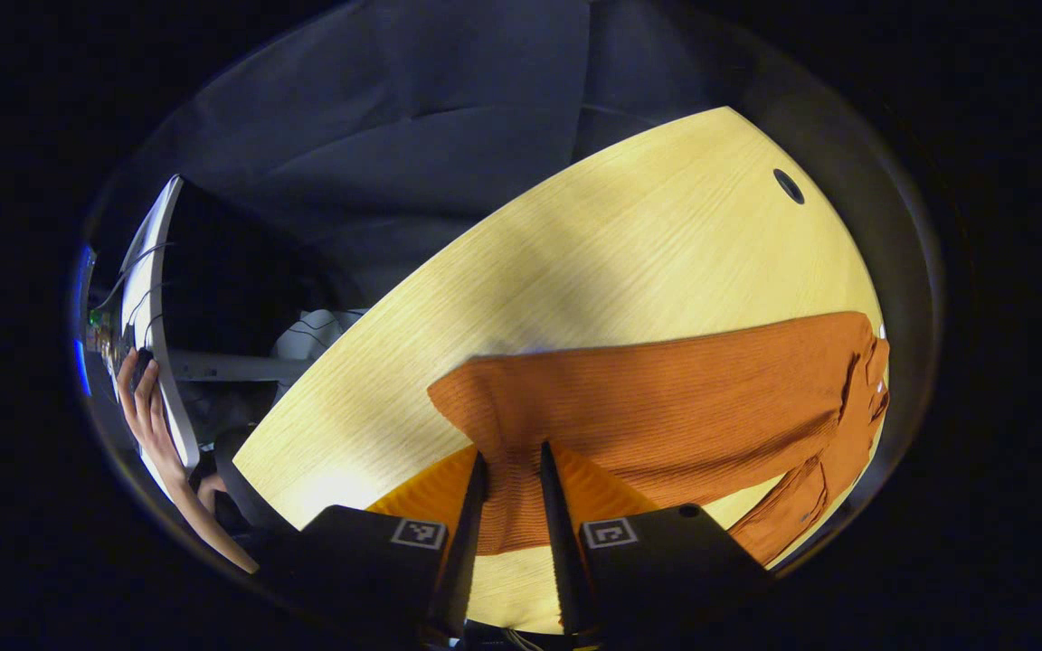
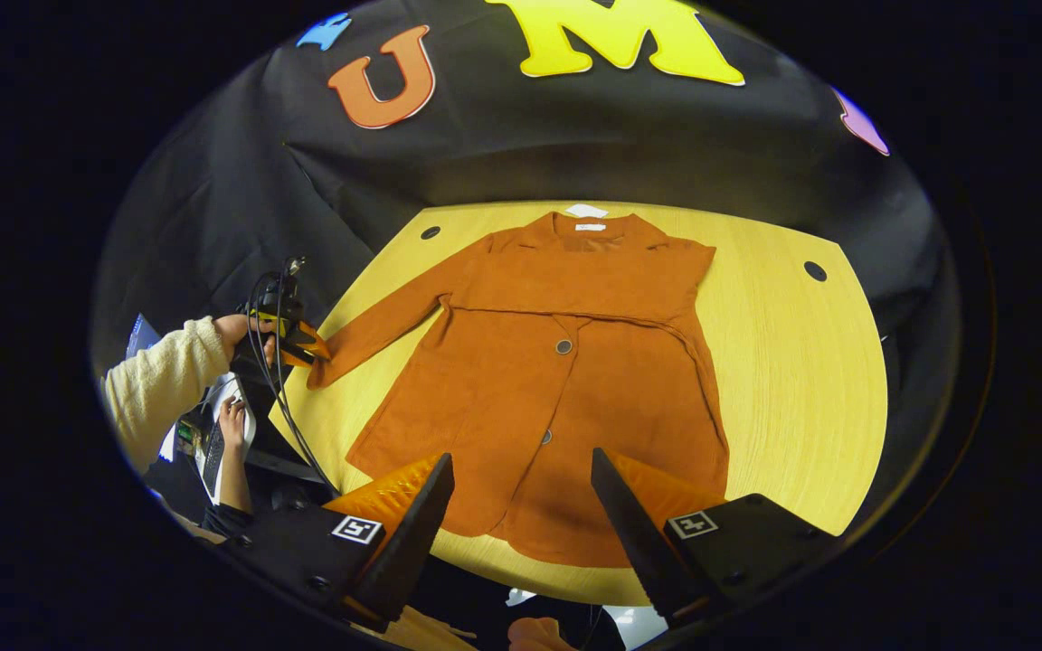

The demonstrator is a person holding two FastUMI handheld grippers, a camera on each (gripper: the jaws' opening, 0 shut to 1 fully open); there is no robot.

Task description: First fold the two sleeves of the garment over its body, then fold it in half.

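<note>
1. The orange garment (image 2: 566, 380) lies flat on the wooden counter (image 2: 801, 380), collar toward the booth's wall and hem toward the near edge, with a dark button (image 2: 563, 346) at the middle of its front.
2. Landmark: that button. On the side of it where the right gripper (image 2: 521, 524) is nearer, the sleeve (image 2: 575, 298) appears already folded across the chest, lying as a band just above the button; I judge the first sleeve fold done.
3. On the other side of the button, the second sleeve (image 2: 385, 321) is stretched out away from the body, its cuff at the counter's edge.
4. The left gripper (image 1: 512, 506) has its fingers close together with the cuff (image 1: 512, 452) of this sleeve running between them; it appears clamped on the cloth. In the right gripper view the same gripper shows at the cuff, held by a hand (image 2: 236, 330) in a cream-sleeved arm.
5. The right gripper hangs above the hem, below the button, its fingers well apart and holding nothing.
6. Left to do, as I judge it: carry this second sleeve over the body toward the button, then fold the garment in half.
</note>
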